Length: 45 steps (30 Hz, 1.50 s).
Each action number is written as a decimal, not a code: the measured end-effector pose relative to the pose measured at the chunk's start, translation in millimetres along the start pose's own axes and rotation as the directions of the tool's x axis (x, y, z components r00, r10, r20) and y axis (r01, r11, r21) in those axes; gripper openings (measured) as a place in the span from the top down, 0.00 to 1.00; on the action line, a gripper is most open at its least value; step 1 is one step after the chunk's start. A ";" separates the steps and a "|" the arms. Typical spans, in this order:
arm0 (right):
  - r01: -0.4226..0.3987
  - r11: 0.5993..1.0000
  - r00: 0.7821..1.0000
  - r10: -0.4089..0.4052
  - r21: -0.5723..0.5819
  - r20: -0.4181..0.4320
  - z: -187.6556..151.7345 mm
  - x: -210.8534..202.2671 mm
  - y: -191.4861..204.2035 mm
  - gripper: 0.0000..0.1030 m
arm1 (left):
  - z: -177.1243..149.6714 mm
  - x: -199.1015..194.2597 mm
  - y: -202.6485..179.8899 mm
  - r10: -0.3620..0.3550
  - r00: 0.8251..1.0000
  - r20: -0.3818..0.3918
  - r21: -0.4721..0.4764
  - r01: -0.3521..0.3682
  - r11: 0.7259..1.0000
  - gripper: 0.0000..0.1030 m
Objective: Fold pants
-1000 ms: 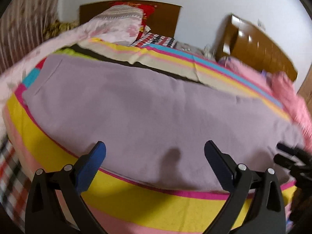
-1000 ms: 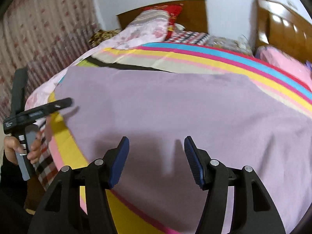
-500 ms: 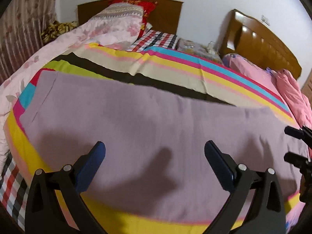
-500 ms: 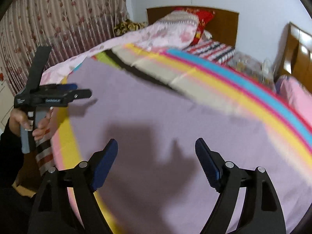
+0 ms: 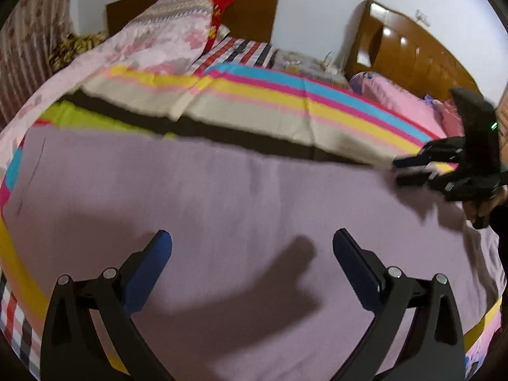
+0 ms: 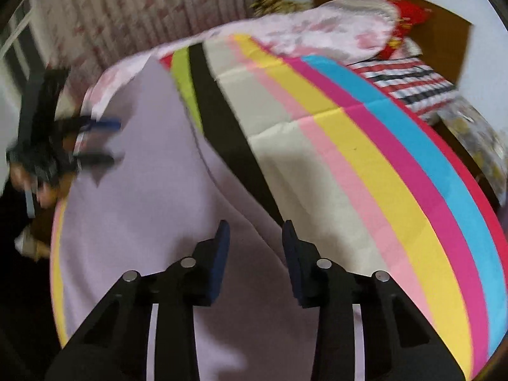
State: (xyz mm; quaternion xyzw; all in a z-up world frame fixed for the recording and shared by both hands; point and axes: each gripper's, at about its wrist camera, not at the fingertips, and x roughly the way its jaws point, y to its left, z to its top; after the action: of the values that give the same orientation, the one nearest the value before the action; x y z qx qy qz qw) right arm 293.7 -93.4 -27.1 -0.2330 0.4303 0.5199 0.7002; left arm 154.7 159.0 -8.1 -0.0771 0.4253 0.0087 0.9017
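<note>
- Left wrist view: my left gripper (image 5: 252, 243) jaws wide apart; lilac pants (image 5: 222, 197) flat across frame centre on striped bedspread (image 5: 285, 101).
- Wood headboard (image 5: 254, 9) top centre, curtain (image 6: 158, 9) upper left.
- Right gripper (image 6: 254, 235) jaws apart, at pants edge.

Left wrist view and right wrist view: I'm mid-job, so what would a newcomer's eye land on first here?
The big lilac pants spread flat across the near part of the bed, filling most of the left wrist view. Behind them lies the striped sheet with its yellow, pink and blue bands. Both tools hang open over the cloth, gripping nothing: the left tool above the pants' middle, the right tool at their far edge beside the black stripe.
</note>
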 end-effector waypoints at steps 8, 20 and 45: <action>-0.001 0.993 1.000 0.001 -0.117 0.006 -7.2 -2.1 15.3 0.80 | 49.9 20.4 -29.2 -0.054 0.998 0.033 0.063 0.052 0.997 0.02; 0.160 0.981 0.987 -0.158 -0.106 0.025 -5.7 4.5 12.3 0.95 | 34.9 54.1 -44.5 -0.013 0.998 -0.066 0.084 0.019 0.996 0.02; 0.108 0.990 0.985 -0.119 0.093 0.128 26.9 11.1 46.2 0.44 | -12.7 1.1 70.6 0.031 0.999 0.018 -0.162 -0.028 0.986 0.02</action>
State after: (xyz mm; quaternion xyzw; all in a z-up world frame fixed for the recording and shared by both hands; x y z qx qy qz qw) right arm 261.4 -50.5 -16.8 -0.1915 0.3906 0.4745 0.7653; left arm 139.9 226.9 -26.2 -0.1437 0.4150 0.0572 0.8966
